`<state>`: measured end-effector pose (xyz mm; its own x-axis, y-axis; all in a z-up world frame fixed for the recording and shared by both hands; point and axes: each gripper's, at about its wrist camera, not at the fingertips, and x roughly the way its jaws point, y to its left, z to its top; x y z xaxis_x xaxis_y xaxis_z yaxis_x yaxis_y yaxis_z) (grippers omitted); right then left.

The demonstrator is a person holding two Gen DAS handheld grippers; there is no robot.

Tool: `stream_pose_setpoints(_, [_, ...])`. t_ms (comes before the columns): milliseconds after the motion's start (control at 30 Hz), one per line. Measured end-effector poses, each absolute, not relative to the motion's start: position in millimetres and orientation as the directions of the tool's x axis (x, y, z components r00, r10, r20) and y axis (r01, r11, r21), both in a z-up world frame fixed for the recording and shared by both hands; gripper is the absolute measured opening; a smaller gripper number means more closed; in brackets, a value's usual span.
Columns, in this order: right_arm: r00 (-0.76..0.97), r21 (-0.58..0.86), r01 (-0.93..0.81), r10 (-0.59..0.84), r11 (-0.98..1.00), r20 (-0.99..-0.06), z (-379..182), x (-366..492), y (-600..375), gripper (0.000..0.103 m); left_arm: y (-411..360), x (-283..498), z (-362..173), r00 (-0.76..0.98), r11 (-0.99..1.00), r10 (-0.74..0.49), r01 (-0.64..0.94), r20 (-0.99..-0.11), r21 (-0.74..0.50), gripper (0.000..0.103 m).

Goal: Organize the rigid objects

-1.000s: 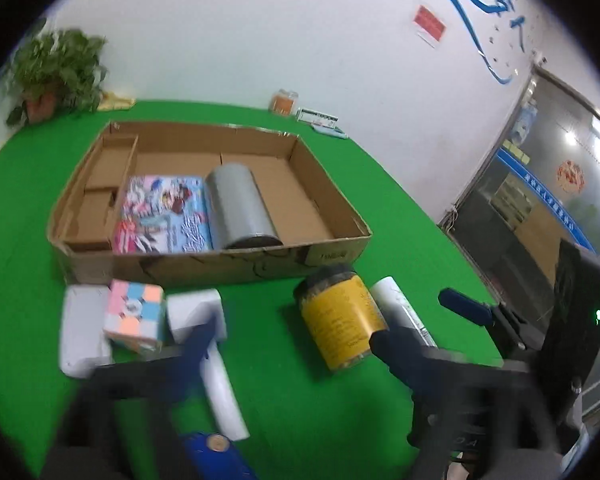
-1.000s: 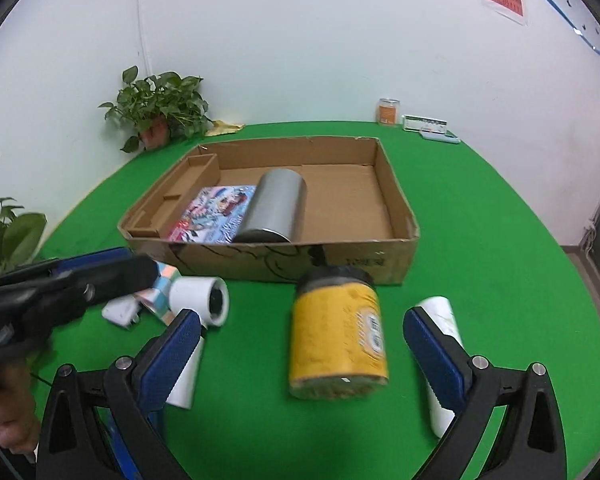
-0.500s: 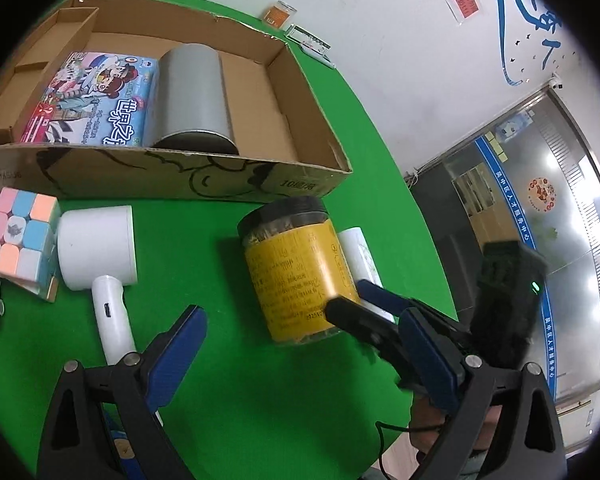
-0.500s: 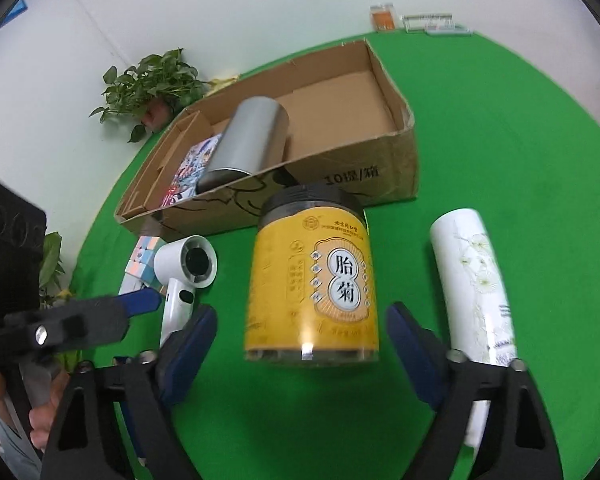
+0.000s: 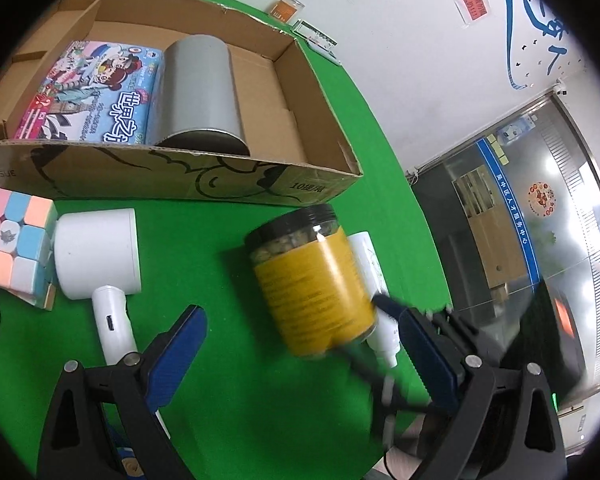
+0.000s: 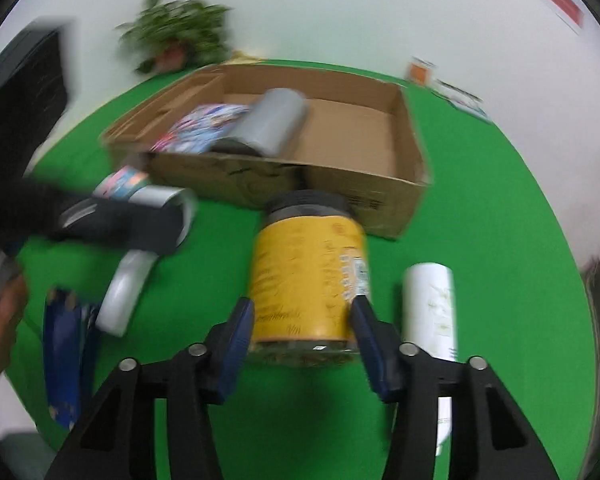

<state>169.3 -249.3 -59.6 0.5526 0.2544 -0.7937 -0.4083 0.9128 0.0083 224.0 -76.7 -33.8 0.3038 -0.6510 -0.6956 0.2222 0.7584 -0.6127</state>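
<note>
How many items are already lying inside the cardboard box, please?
2: a picture book flat at the left, and a grey cylinder on its side right of it. The front wall may hide something small.

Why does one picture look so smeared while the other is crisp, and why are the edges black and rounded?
The right wrist view is motion-blurred: the cardboard box, potted plant and yellow jar are all smeared. The left wrist view is mostly sharp, so the print on the puzzle box is readable; only the jar's base is blurred. The black corners and bent lines come from the fisheye lens in both views.
</note>
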Motion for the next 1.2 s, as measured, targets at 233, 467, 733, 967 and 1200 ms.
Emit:
stream_pose_setpoints(233, [0.469, 0.397, -0.326, 0.512, 0.858, -0.720, -54, 181, -293, 0.070, -72, 232, -47, 0.274, 0.774, -0.632, 0.167, -0.725, -0.611, 0.097])
stream_pose_setpoints(467, [0.332, 0.540, -0.206, 0.578, 0.816, -0.746, -92, 216, -297, 0.071, -81, 247, -65, 0.198, 0.794, -0.608, 0.143, -0.769, -0.591, 0.093])
stream_pose_setpoints(733, [0.298, 0.467, -0.226, 0.517, 0.855, -0.803, -102, 233, -263, 0.079, -81, 249, -75, 0.174, 0.798, -0.603, 0.147, -0.779, -0.585, 0.083])
stream_pose_setpoints(967, [0.339, 0.408, -0.236, 0.468, 0.882, -0.816, -102, 232, -249, 0.081, -81, 242, -69, 0.213, 0.813, -0.582, 0.160, -0.785, -0.559, 0.081])
stream_pose_setpoints(1200, [0.497, 0.320, -0.284, 0.424, 0.904, -0.757, -51, 214, -241, 0.080, -85, 226, -19, 0.353, 0.811, -0.585, 0.268, -0.730, -0.520, 0.080])
